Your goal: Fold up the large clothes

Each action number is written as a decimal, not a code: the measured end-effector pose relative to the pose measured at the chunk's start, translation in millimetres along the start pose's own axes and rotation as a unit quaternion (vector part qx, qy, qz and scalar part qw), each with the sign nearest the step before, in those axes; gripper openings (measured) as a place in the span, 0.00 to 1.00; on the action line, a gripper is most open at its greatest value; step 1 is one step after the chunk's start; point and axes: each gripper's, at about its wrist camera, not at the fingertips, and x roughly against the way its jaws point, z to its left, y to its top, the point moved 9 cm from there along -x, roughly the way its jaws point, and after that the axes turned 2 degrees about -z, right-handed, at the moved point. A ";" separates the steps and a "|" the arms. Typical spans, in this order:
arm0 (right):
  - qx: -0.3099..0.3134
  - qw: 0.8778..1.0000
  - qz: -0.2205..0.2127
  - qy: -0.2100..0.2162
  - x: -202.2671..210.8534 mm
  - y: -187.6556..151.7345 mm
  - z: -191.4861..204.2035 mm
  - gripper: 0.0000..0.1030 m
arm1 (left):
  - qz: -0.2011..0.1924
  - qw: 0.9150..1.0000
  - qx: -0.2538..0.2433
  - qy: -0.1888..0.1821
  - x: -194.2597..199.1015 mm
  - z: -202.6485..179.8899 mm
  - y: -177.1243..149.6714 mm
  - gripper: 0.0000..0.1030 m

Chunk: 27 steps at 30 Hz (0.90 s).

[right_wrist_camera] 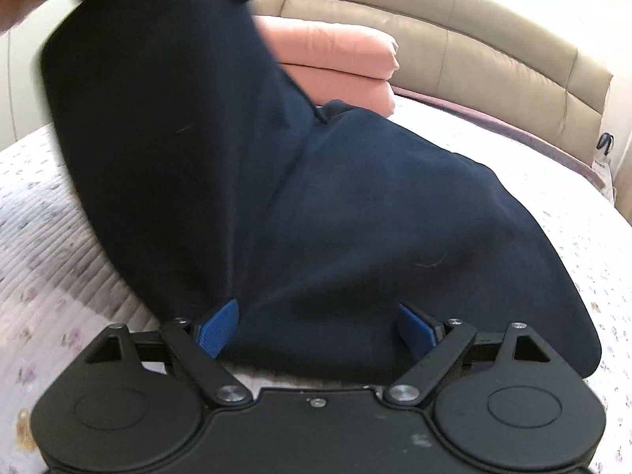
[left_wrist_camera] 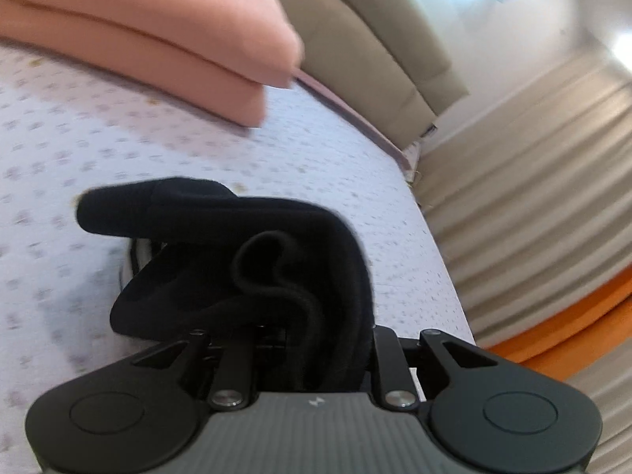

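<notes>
A large dark navy garment [right_wrist_camera: 316, 205] lies on the bed, one end lifted up at the upper left of the right wrist view. My left gripper [left_wrist_camera: 292, 316] is shut on a bunched fold of the garment [left_wrist_camera: 252, 252], which hides its fingers and looks black here. My right gripper [right_wrist_camera: 316, 328] is open; its blue pads [right_wrist_camera: 219, 330] stand wide apart with the cloth lying over and between them.
The bed has a white quilt with small flowers [left_wrist_camera: 98, 150]. A folded pink blanket [left_wrist_camera: 166, 39] lies near the beige padded headboard [right_wrist_camera: 474, 51]. Beige curtains [left_wrist_camera: 533, 197] and an orange strip [left_wrist_camera: 572, 328] show past the bed's edge.
</notes>
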 end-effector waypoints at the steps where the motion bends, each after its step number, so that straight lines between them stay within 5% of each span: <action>1: 0.012 1.000 -0.002 0.008 2.9 -0.8 1.2 0.99 | 0.002 1.000 -0.013 0.001 -7.9 -10.9 -1.6 0.20; 3: 0.016 0.998 0.019 0.057 9.8 -1.7 0.1 0.99 | 0.005 0.999 -0.043 -0.003 -25.7 -34.2 -6.6 0.20; 6: -0.128 0.976 0.091 0.152 15.4 -1.9 -46.9 0.99 | -0.001 0.998 -0.058 -0.019 -51.8 -56.6 -8.6 0.20; 8: -0.239 0.957 0.093 0.134 25.9 1.7 -107.7 0.99 | -0.012 0.998 -0.062 -0.019 -66.0 -64.7 -8.5 0.20; 10: -0.259 0.958 0.074 0.102 36.8 14.5 -155.9 0.99 | -0.022 0.998 -0.047 -0.029 -79.3 -68.5 -11.6 0.20; 12: -0.277 0.951 0.041 0.131 42.8 42.9 -195.4 0.99 | -0.016 0.998 -0.043 -0.038 -93.7 -72.4 -18.5 0.20; 16: -0.364 0.897 0.030 0.249 17.2 98.8 -244.5 0.99 | -0.012 0.997 -0.060 -0.038 -132.2 -89.1 -30.9 0.20; 22: -0.322 0.885 0.061 0.331 -67.8 139.2 -238.9 0.99 | 0.011 0.994 -0.105 -0.033 -187.7 -104.2 -56.9 0.25; 27: -0.263 0.872 0.117 0.397 -103.3 137.1 -214.4 1.00 | 0.028 0.982 -0.182 -0.033 -201.9 -127.8 -82.3 0.53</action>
